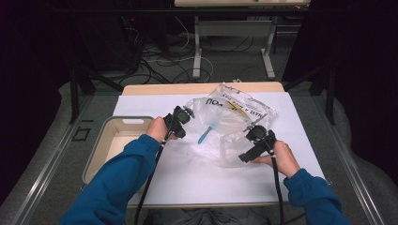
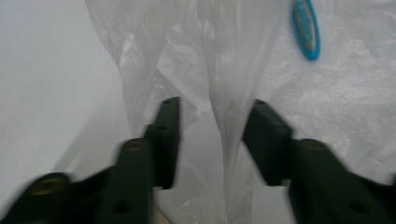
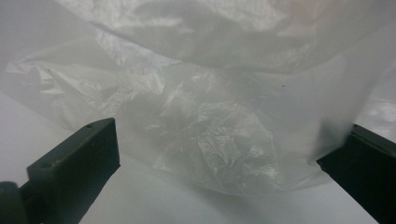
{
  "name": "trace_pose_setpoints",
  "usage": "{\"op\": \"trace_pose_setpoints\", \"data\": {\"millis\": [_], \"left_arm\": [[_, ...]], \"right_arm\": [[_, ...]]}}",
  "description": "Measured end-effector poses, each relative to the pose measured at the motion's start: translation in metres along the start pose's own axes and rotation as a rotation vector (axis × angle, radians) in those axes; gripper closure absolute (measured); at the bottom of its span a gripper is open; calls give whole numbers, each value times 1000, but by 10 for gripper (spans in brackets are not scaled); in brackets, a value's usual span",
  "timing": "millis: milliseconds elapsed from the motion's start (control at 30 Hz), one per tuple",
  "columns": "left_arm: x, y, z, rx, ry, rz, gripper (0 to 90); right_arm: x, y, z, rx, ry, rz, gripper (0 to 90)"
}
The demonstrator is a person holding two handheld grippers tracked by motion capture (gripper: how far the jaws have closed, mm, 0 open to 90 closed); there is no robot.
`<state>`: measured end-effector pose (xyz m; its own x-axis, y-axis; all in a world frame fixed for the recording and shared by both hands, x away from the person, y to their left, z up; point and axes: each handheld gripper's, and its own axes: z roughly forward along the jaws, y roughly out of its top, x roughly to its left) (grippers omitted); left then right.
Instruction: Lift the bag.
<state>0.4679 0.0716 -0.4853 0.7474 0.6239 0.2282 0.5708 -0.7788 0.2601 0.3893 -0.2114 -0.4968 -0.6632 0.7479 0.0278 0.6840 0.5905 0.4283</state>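
A crumpled clear plastic bag point(image 1: 230, 119) with black and yellow print lies on the white table cover point(image 1: 187, 173). A slim blue object point(image 1: 205, 135) lies inside it, seen as a blue oval point(image 2: 306, 29) in the left gripper view. My left gripper point(image 1: 184, 116) is at the bag's left edge. Its jaws point(image 2: 213, 105) stand apart with a loose fold of bag film point(image 2: 224, 70) hanging between them, unpinched. My right gripper point(image 1: 246, 144) is at the bag's near right corner, jaws point(image 3: 232, 126) spread wide around the bag's crumpled corner point(image 3: 210, 140) without pressing it.
An empty beige tray point(image 1: 101, 145) sits at the table's left side, close to my left forearm. The table's wooden far edge point(image 1: 187, 88) shows behind the bag. Beyond it are table legs and cables on a dark floor.
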Motion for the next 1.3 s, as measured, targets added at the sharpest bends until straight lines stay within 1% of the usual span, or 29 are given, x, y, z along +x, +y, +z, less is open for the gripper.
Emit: {"op": "trace_pose_setpoints", "data": {"millis": [67,133,167,200,233,267,300,333,367,400,467,500,533,567,600,633,667,700,733,767,833,867,933,967,1033,1100,1133,1233,1300], "left_arm": [[3,4,0,7,37,-18,330],[6,9,4,21,51,-44,229],[8,11,6,27,53,-51,201],[9,13,8,43,54,-60,185],[9,14,11,52,62,-64,170],[10,15,14,70,62,-66,169],[10,16,17,86,69,-74,168],[11,16,21,104,75,-80,169],[12,16,25,129,75,-82,177],[12,15,28,150,70,-92,206],[11,15,32,174,64,-86,325],[10,14,32,172,57,-81,397],[9,14,32,161,49,-71,468],[8,13,32,159,38,-75,549],[8,12,32,156,30,-70,607],[8,11,31,153,26,-64,692],[8,10,31,152,16,-62,754],[9,8,31,147,9,-55,808],[9,7,29,139,6,-57,856],[10,5,28,136,-4,-52,894],[12,2,23,121,-21,-54,900],[14,0,20,115,-28,-55,900],[17,-4,10,100,-34,-50,900],[18,-5,5,93,-33,-43,900],[19,-7,-7,90,-45,-34,900],[21,-7,-18,80,-47,-19,900],[21,-7,-24,83,-54,-15,900],[24,-6,-38,75,-57,4,900],[26,-4,-48,70,-59,11,900]], "right_arm": [[-1,1,9,48,8,-7,0],[-2,1,15,64,8,-19,12],[-3,0,17,83,-14,-14,43],[-4,0,18,101,14,-15,85],[-5,0,20,115,0,-20,117],[-4,-3,24,79,9,21,160],[-7,-4,26,84,13,7,180],[-9,-4,27,102,8,-6,224],[-9,-4,26,151,3,6,274],[-11,-4,28,143,4,-7,331],[-12,-5,30,141,14,-16,518],[-13,-5,29,151,-1,-25,604],[-14,-5,29,138,18,-22,693],[-14,-5,26,148,21,-13,765],[-15,-5,24,153,20,-20,829],[-16,-4,22,129,37,-11,860],[-19,-3,17,143,49,-27,872],[-19,-3,16,118,36,-16,881],[-20,-2,12,85,51,10,885],[-22,-2,8,68,49,3,889],[-24,0,-2,51,50,32,891],[-27,0,-5,13,44,14,891],[-30,3,-18,10,38,20,891],[-32,5,-23,-12,36,17,890],[-34,9,-33,-19,35,12,891],[-35,13,-41,-49,16,20,890],[-35,17,-48,-26,12,13,890],[-36,26,-62,-30,-12,-6,890],[-36,31,-71,-32,-20,0,890]]}}
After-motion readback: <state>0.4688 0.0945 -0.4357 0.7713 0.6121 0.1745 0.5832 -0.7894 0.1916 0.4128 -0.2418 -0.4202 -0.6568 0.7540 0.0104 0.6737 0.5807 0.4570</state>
